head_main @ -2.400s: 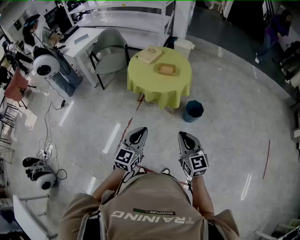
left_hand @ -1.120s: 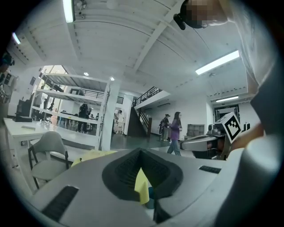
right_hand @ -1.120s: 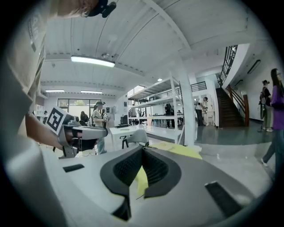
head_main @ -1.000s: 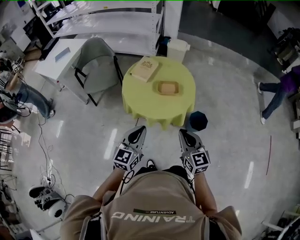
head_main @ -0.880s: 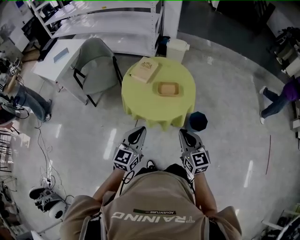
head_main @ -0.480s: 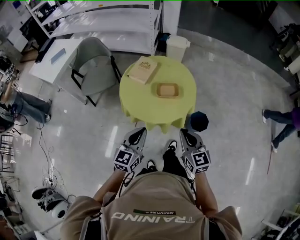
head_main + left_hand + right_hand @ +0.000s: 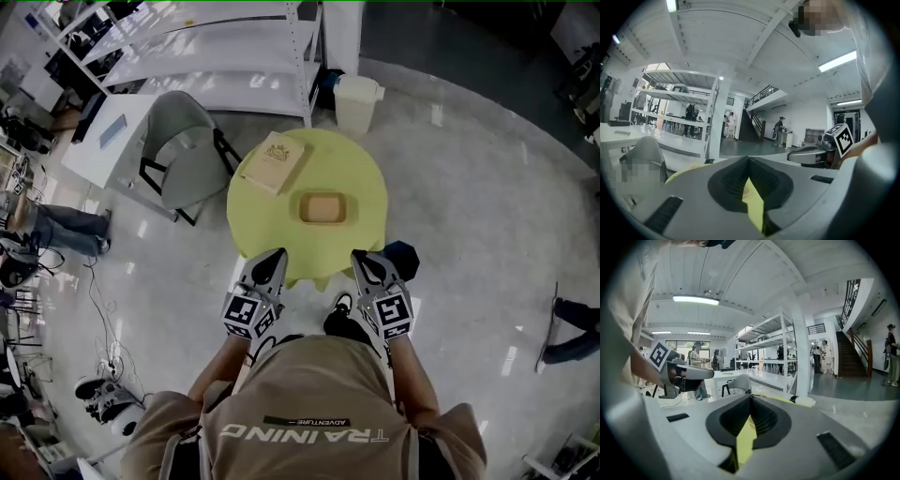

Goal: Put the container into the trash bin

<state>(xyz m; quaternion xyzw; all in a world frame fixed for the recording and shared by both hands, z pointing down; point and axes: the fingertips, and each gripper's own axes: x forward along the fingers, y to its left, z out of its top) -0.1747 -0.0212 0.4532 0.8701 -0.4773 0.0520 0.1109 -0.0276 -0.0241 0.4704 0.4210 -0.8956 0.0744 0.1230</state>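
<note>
Head view, container [image 7: 324, 208] on yellow table [image 7: 364, 186], long axis seemingly left-right, left tongs [image 7: 274, 254] and right tongs [image 7: 360, 256] closed

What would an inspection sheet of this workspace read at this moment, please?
Surface: round table, yellow-green cloth, on pale polished floor.
Job's things: tan container on the table; dark trash bin on the floor beside it, partly behind the right tool.
Clutter: flat tan box on the table.
Grippers: left tool and right tool both shut, empty, by the table's near edge.
Cables: loose cables on the floor at left.
Surroundings: grey chair, white lidded bin, shelving, a person's legs at left.
</note>
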